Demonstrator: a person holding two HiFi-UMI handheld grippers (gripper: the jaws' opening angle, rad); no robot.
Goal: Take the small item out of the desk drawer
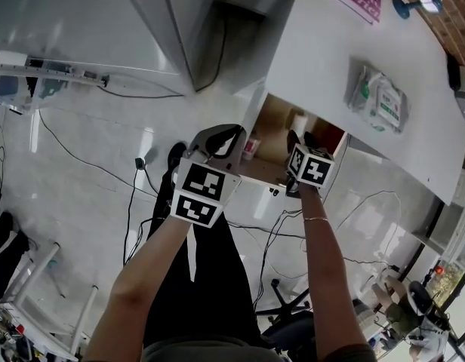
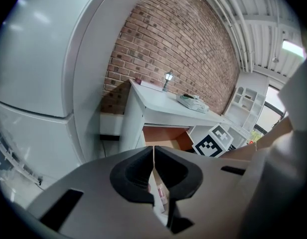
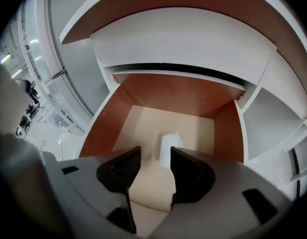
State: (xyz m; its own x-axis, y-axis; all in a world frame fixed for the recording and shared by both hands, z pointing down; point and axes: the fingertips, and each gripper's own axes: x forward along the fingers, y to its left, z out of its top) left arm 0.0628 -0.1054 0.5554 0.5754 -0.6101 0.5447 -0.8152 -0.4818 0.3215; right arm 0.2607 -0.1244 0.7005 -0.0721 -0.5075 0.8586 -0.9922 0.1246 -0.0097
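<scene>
Brown-walled desk drawer [image 3: 138, 118] stands open; small item [image 3: 169, 144], a pale white block, lies mid-floor. Right gripper [image 3: 155, 156] gapes wide, empty; left gripper [image 2: 153, 156] is pinched together.

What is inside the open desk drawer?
A small white item lies on the drawer floor, just beyond the open right gripper. A white-and-pink item seems to sit by its left side. The gripper's body covers the floor's near part.

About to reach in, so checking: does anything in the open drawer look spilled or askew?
Nothing stands out. The drawer holds a small white item, blurred here, on a bare floor with no spill showing.
</scene>
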